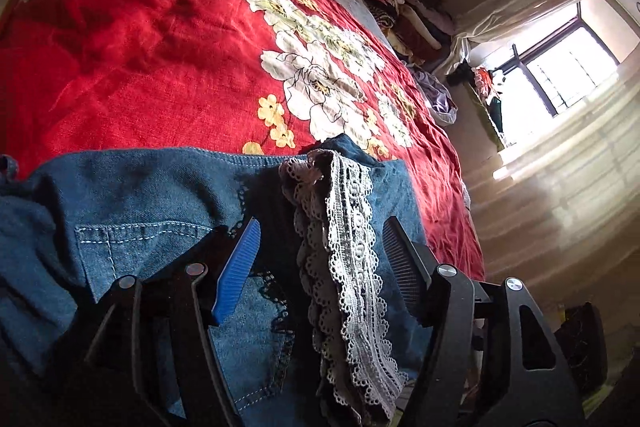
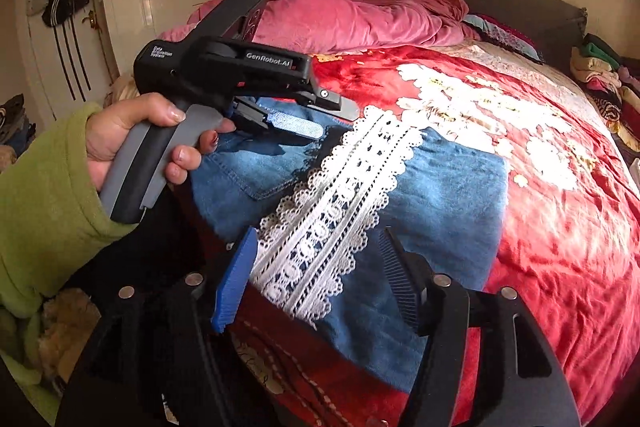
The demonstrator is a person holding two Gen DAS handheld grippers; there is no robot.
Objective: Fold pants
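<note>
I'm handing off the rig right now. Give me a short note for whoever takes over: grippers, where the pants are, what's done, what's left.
Left gripper: open, nothing held, over the pants; the lace strip lies between its fingers, untouched.
Right gripper: open, nothing held, lace between its fingers too.
Pants: denim with a white lace strip, lying in a compact bundle at the near edge of the red bedspread.
Done: pants look folded over at least once and released.
Left: check the fold is neat; fold once more or smooth if needed.
</note>
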